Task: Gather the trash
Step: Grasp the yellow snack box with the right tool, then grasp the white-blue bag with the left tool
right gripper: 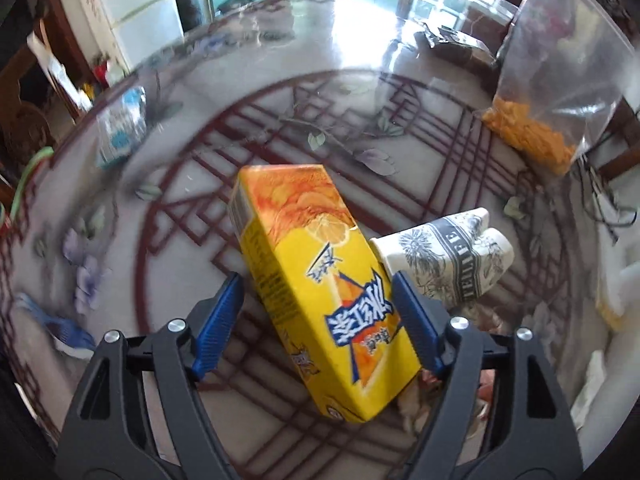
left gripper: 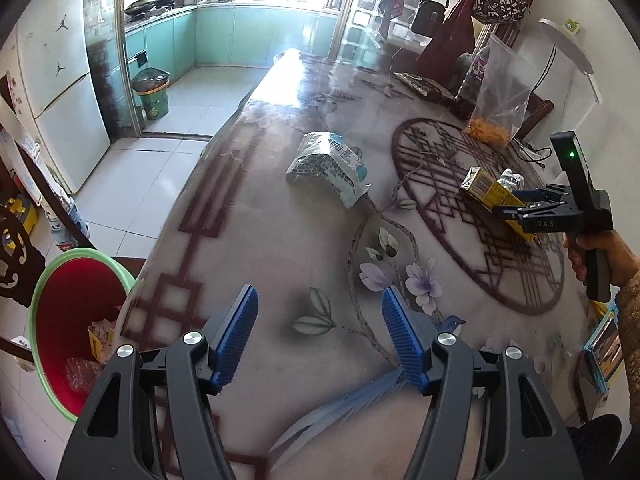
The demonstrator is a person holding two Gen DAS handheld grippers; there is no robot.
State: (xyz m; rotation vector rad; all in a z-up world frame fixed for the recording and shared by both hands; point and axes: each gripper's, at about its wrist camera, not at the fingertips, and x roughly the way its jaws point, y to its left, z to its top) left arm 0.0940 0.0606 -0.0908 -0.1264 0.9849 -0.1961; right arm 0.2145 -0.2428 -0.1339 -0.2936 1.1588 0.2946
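A yellow drink carton (right gripper: 320, 280) lies tilted on the patterned table (left gripper: 280, 240). My right gripper (right gripper: 318, 292) straddles the carton; its right pad is at the carton's side and a gap shows at the left pad, so it is open. Beside the carton lies a crushed paper cup (right gripper: 452, 256) with black print. In the left wrist view the carton (left gripper: 490, 192) and the right gripper (left gripper: 520, 206) are at the far right. A crumpled blue-and-white wrapper (left gripper: 328, 166) lies mid-table. My left gripper (left gripper: 320, 312) hangs open and empty over the near table.
A red bin with a green rim (left gripper: 68, 328) stands off the table's left edge, with some trash inside. A clear bag of orange snacks (left gripper: 496, 112) and a dark bottle (left gripper: 472, 80) stand at the back right. A cable (left gripper: 532, 152) runs near the bag.
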